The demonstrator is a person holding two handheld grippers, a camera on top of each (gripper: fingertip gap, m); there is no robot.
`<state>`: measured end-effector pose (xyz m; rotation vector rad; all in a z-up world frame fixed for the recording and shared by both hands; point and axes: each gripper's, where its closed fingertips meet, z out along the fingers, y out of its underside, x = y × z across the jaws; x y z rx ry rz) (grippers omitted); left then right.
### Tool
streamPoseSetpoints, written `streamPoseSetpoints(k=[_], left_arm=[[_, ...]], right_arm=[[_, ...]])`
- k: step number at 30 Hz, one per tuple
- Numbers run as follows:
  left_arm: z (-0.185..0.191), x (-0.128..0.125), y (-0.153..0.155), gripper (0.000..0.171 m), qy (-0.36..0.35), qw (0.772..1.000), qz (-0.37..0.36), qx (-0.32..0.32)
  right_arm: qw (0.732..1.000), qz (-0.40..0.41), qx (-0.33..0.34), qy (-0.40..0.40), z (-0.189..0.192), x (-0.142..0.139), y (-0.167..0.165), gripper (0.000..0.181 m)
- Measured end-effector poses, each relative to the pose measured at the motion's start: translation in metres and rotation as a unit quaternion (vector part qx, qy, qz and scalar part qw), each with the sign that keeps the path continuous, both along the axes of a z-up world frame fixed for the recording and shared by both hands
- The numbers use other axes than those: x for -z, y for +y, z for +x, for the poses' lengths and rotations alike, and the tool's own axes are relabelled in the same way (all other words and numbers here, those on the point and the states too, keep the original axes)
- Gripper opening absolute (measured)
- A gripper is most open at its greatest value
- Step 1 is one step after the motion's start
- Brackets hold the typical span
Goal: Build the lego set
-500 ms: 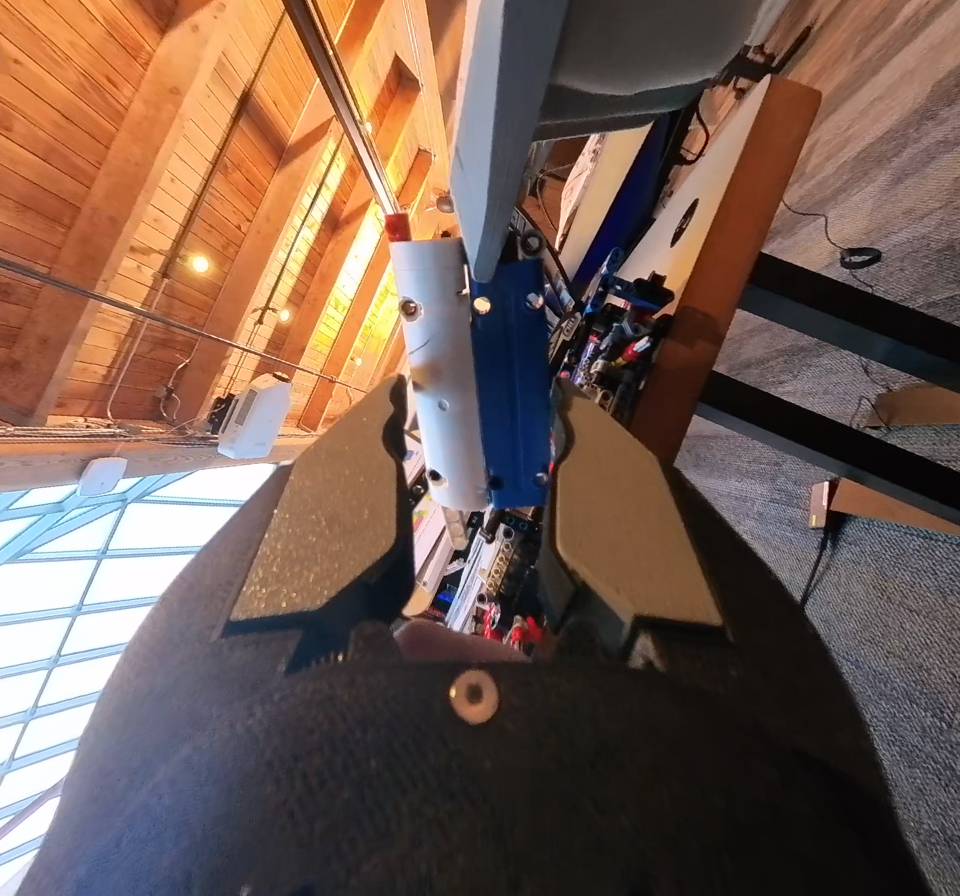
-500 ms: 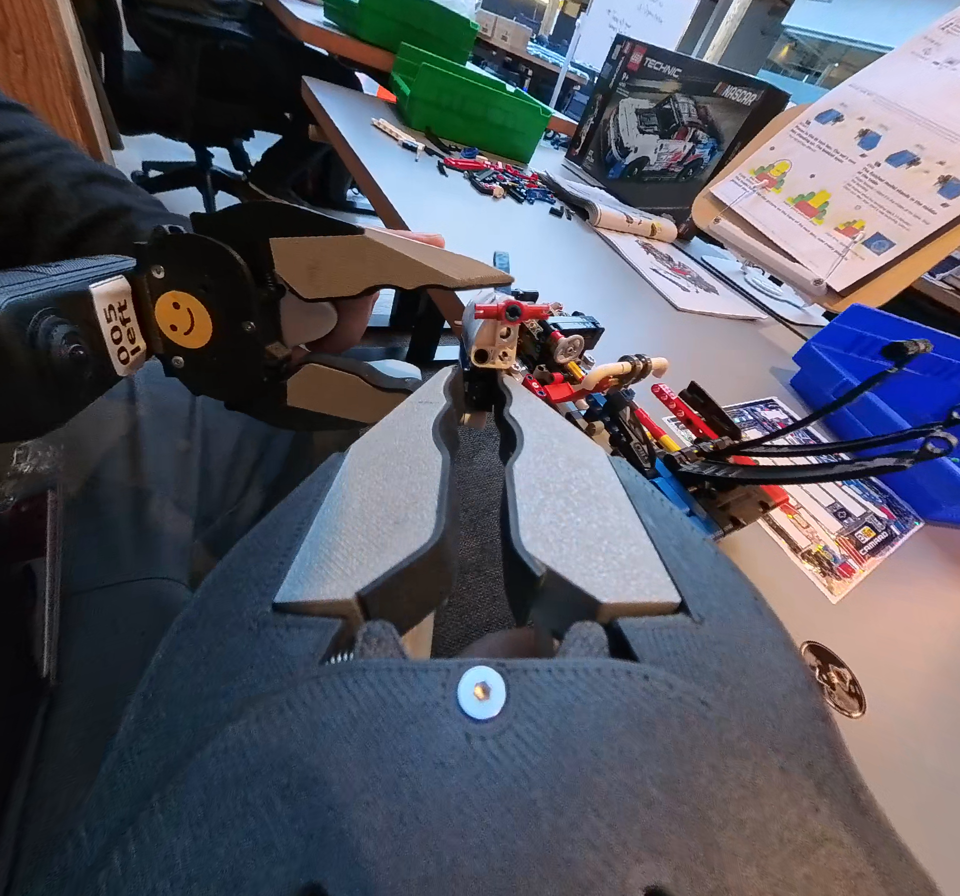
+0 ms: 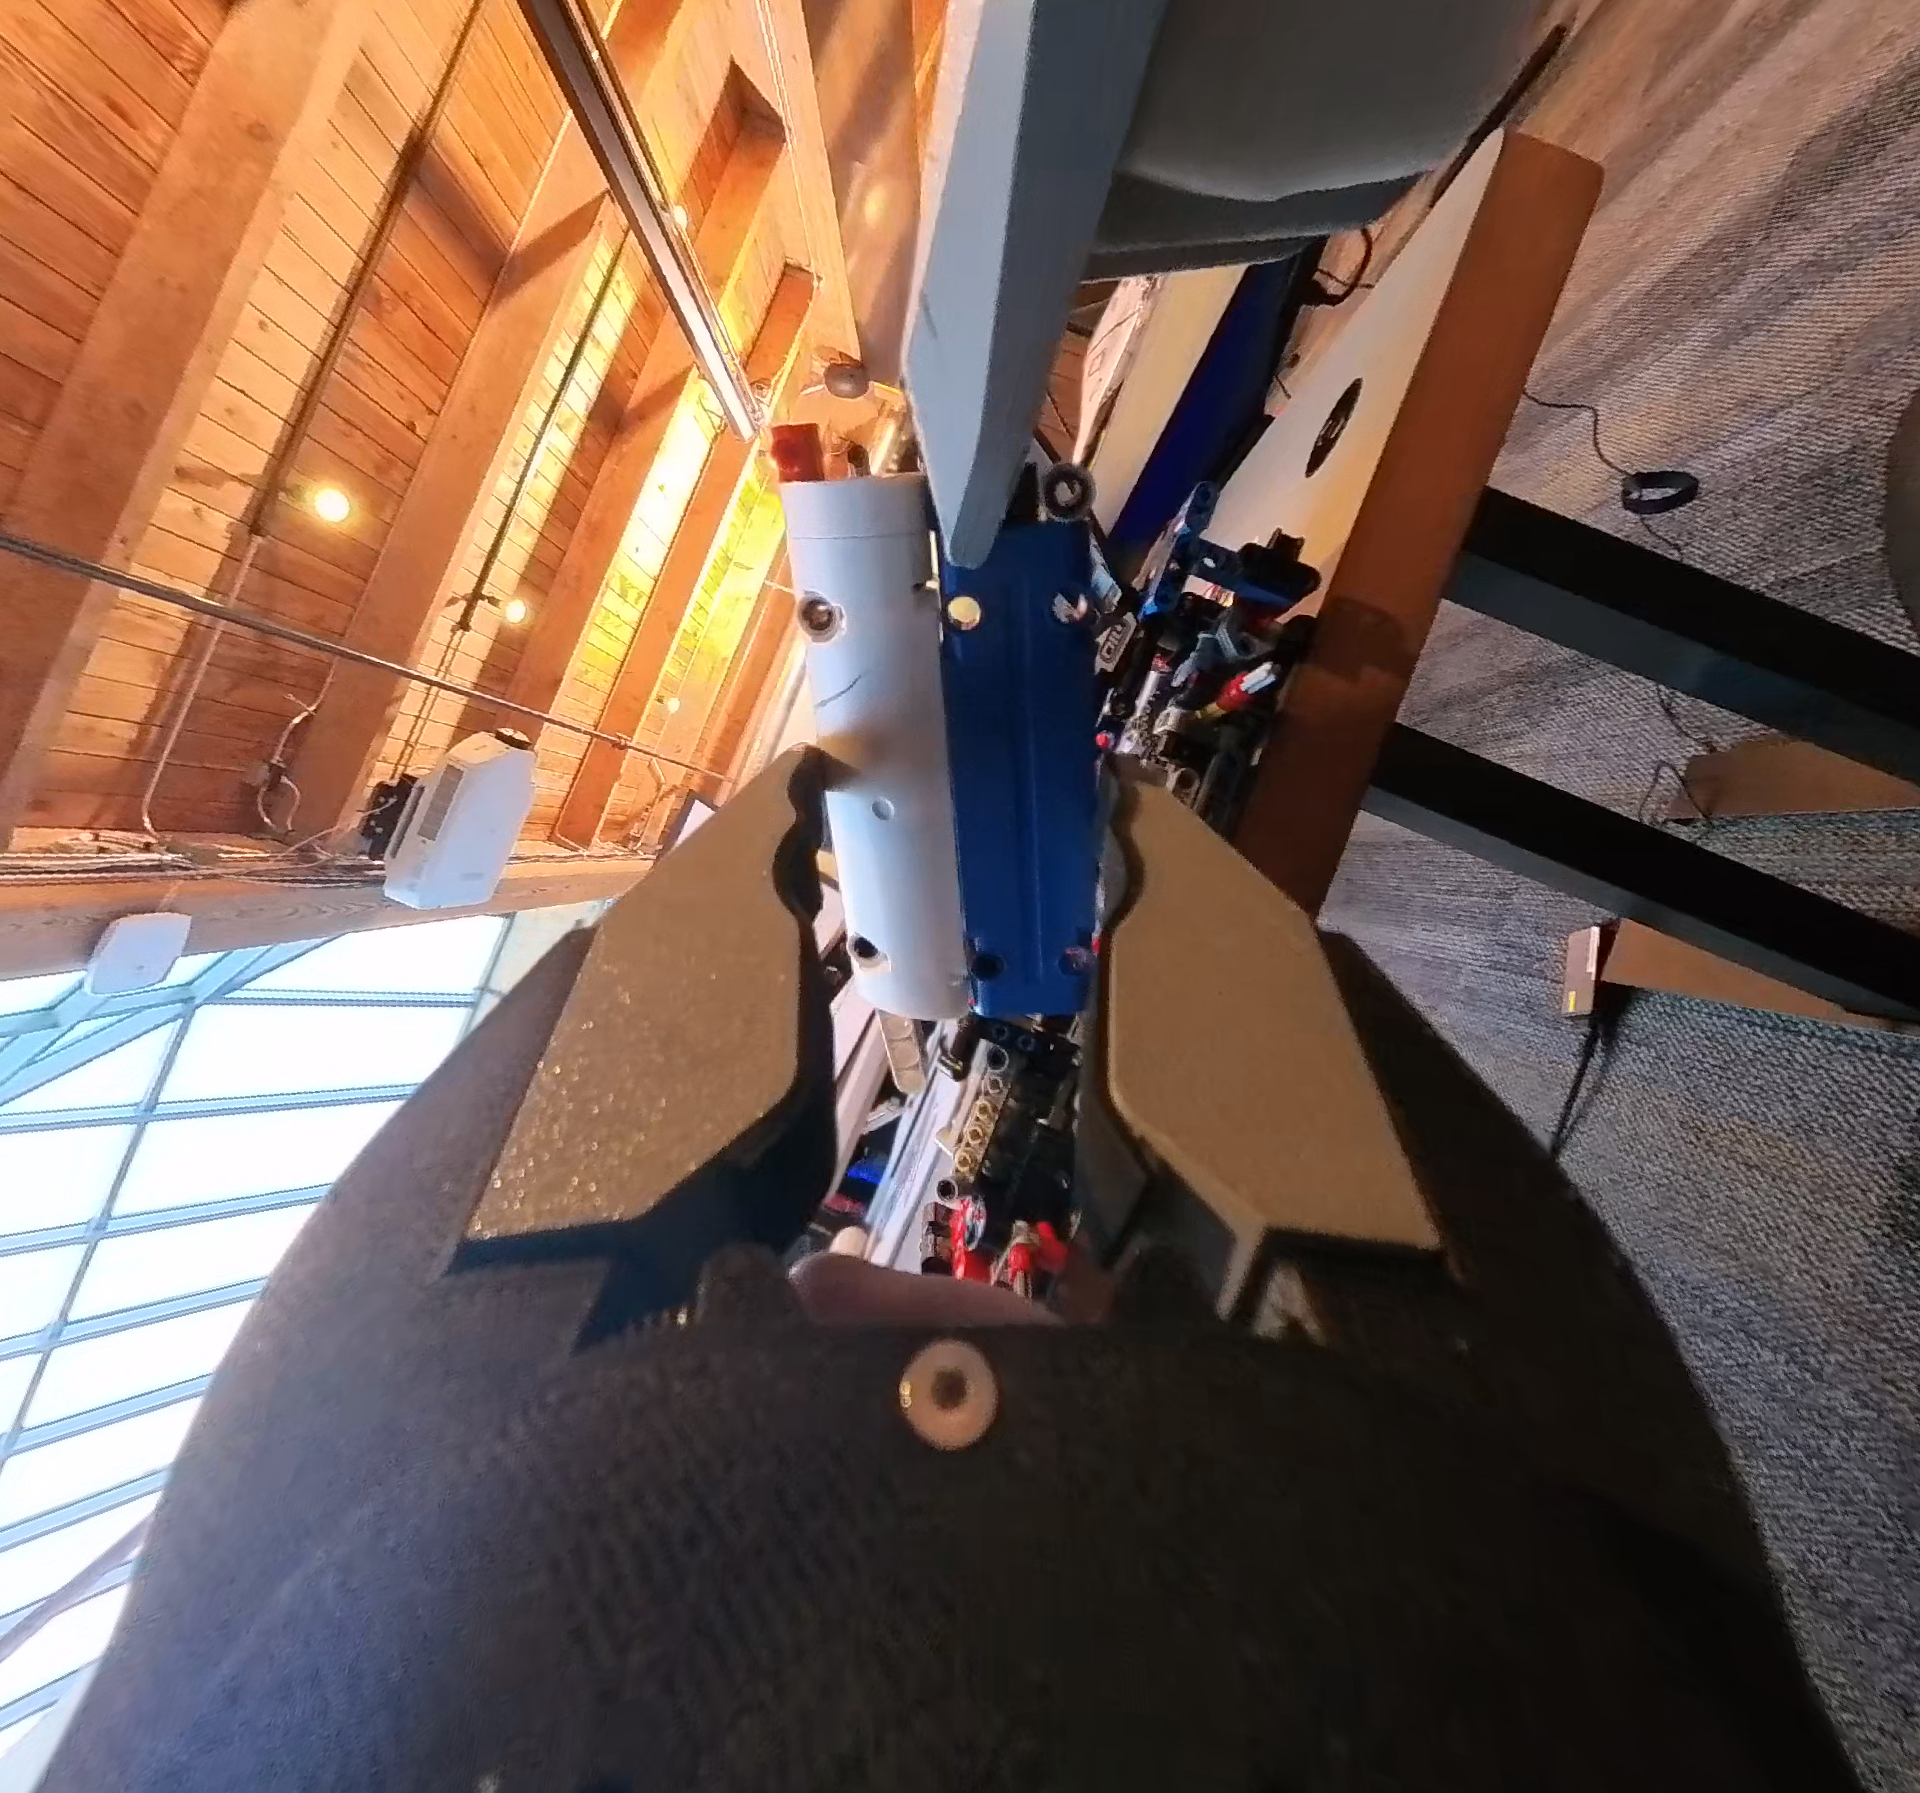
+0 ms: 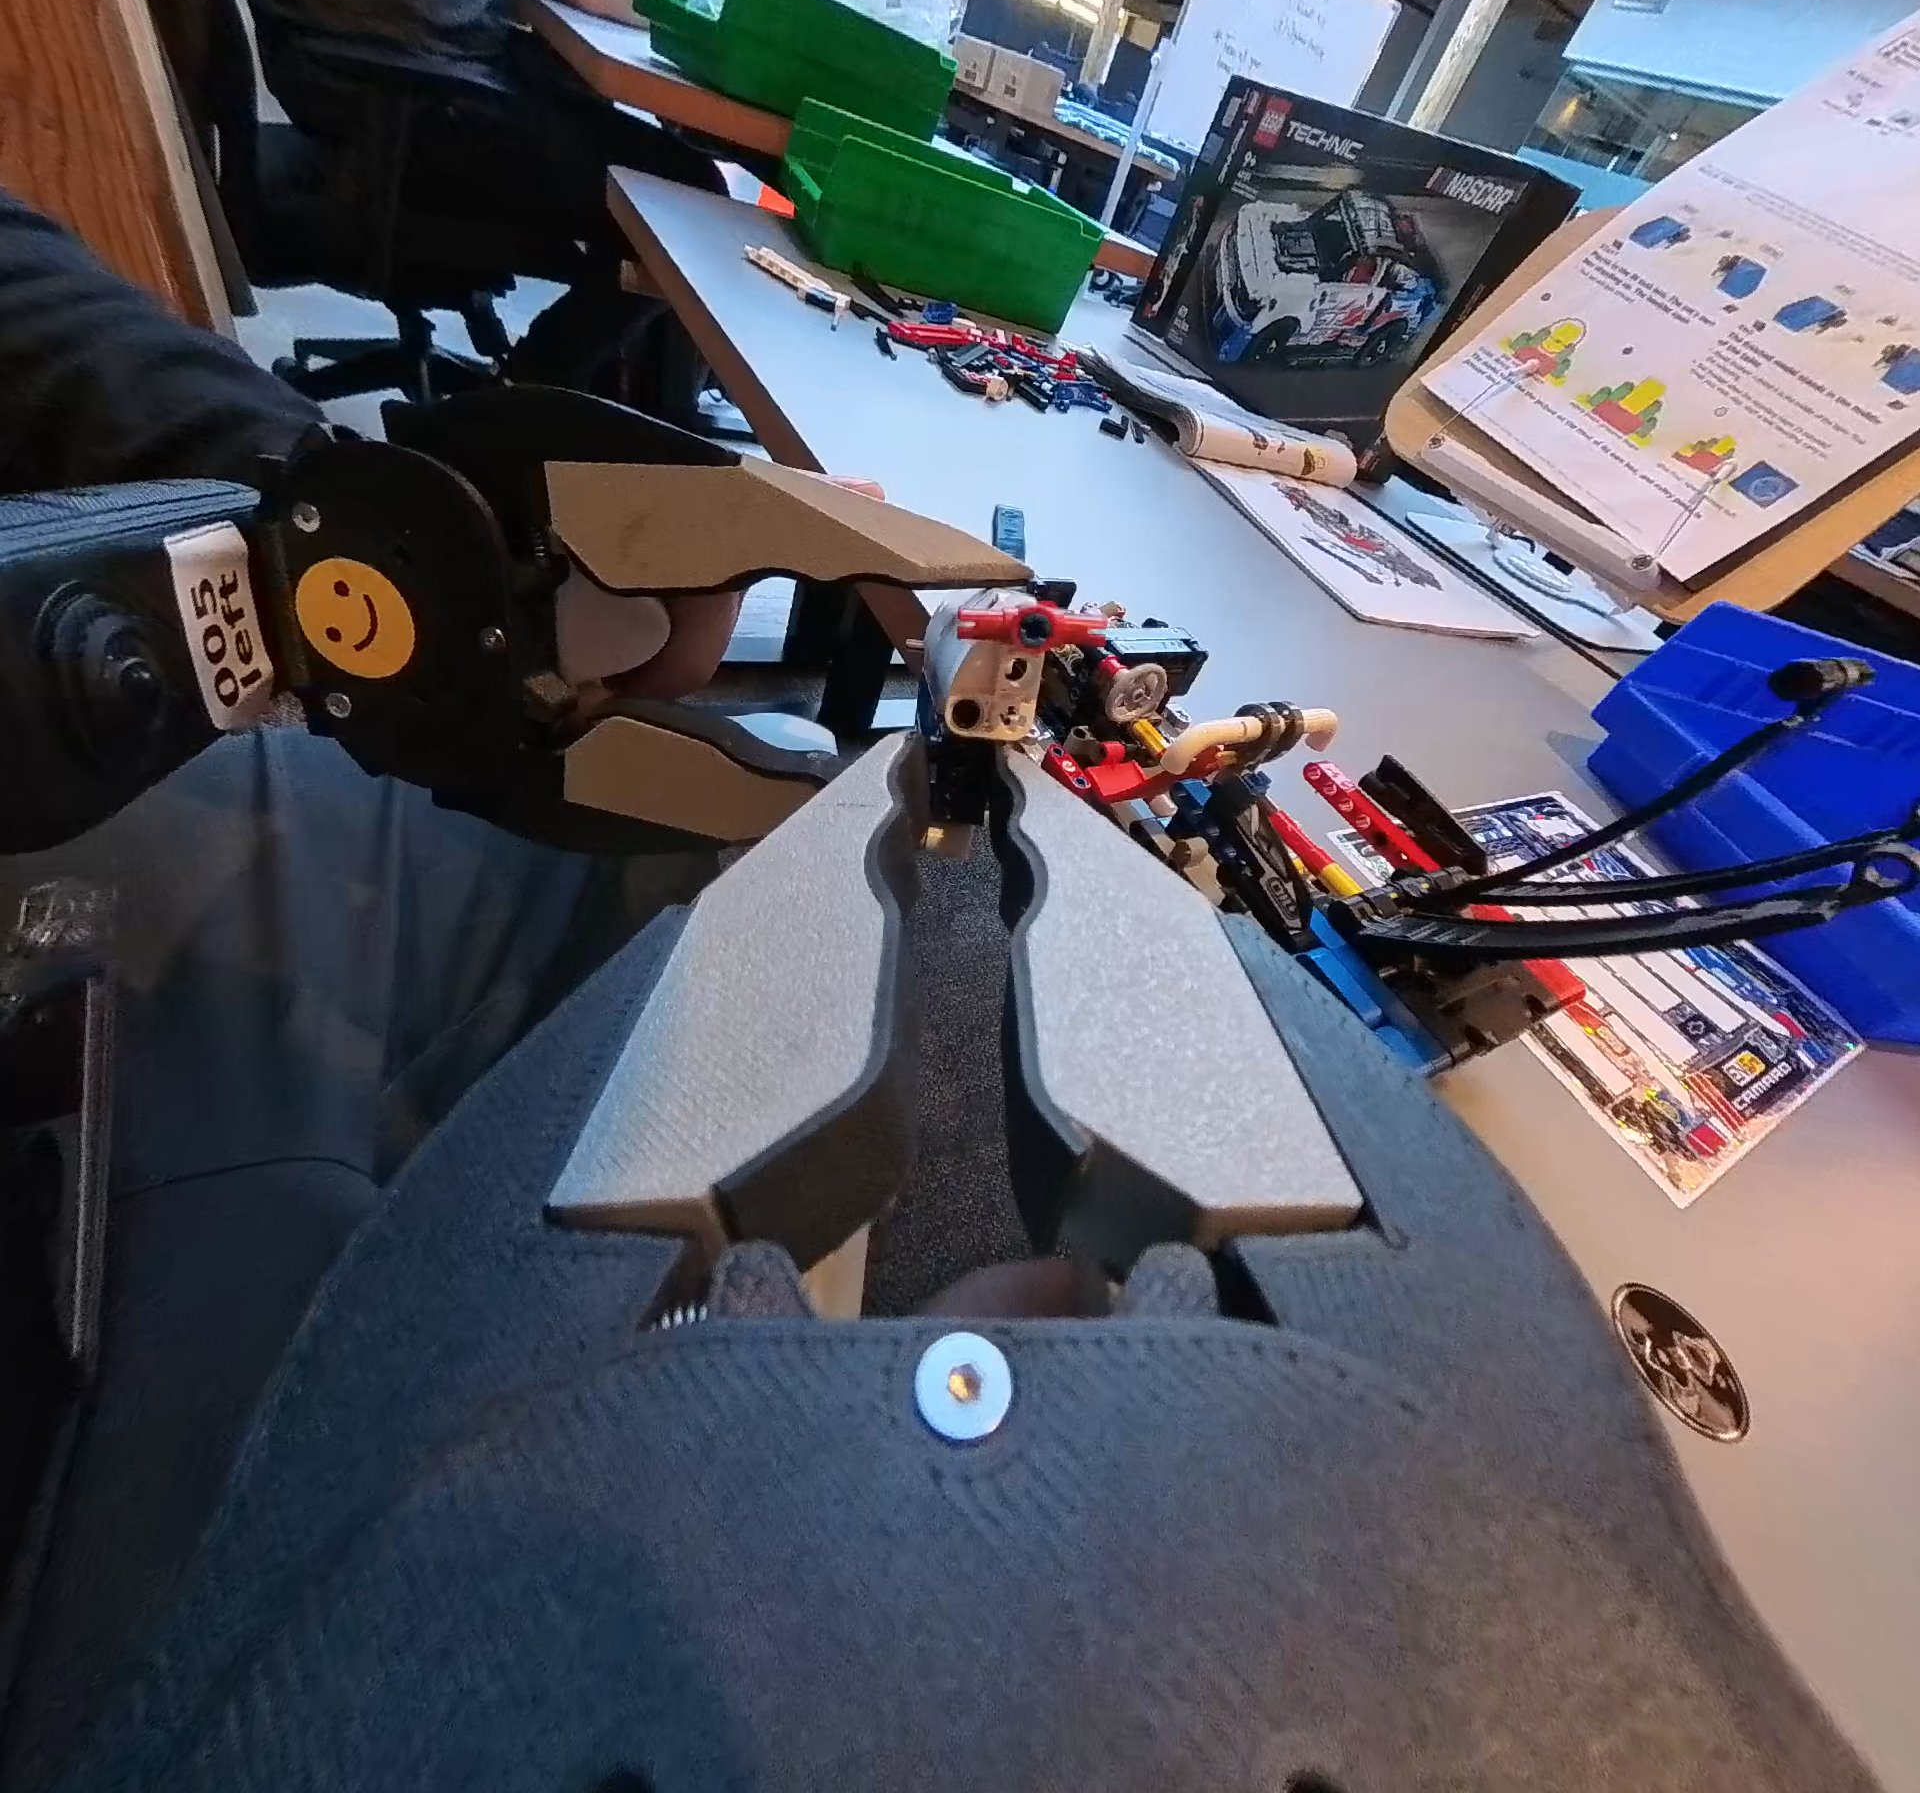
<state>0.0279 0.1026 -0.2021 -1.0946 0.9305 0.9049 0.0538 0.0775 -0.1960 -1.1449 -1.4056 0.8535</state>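
A part-built lego car model [image 4: 1091, 673], with red, black, white and blue parts, hangs past the near edge of the grey table [image 4: 1039, 496]. Black flexible rods [image 4: 1662, 891] stick out of its right end. My right gripper [image 4: 954, 767] is shut on a black part at the model's near end. My left gripper [image 4: 930, 673] comes in from the left, one finger above the model and one below. The left wrist view looks up at the model's white and blue underside [image 3: 1018, 756], held between my left gripper's [image 3: 966, 777] fingers. A grey right finger [image 3: 987, 289] reaches in from the top.
On the table are loose parts [image 4: 997, 361], green bins [image 4: 935, 216], the set's box [image 4: 1340, 257], a booklet [image 4: 1247, 434], a tilted instruction board [image 4: 1714, 309], a blue bin [image 4: 1766, 756] and a sticker sheet [image 4: 1683, 1047]. A person [image 4: 395, 29] sits at the back left. Less than 4 cm separates the two grippers' tips.
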Motion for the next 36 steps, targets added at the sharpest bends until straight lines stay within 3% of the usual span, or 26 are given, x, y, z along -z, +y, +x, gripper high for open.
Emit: streamPoseSetpoints(k=[13, 36], left_arm=[[0.004, -0.001, -0.001, 0.05, -0.005, 1.0, -0.002, -0.001], [0.01, 0.0, 0.0, 0.05, -0.007, 1.0, -0.01, 0.001]], right_arm=[[0.998, -0.026, -0.048, 0.026, 0.004, -0.002, 0.0, 0.009], [0.997, -0.039, -0.053, 0.029, 0.003, -0.001, 0.002, 0.01]])
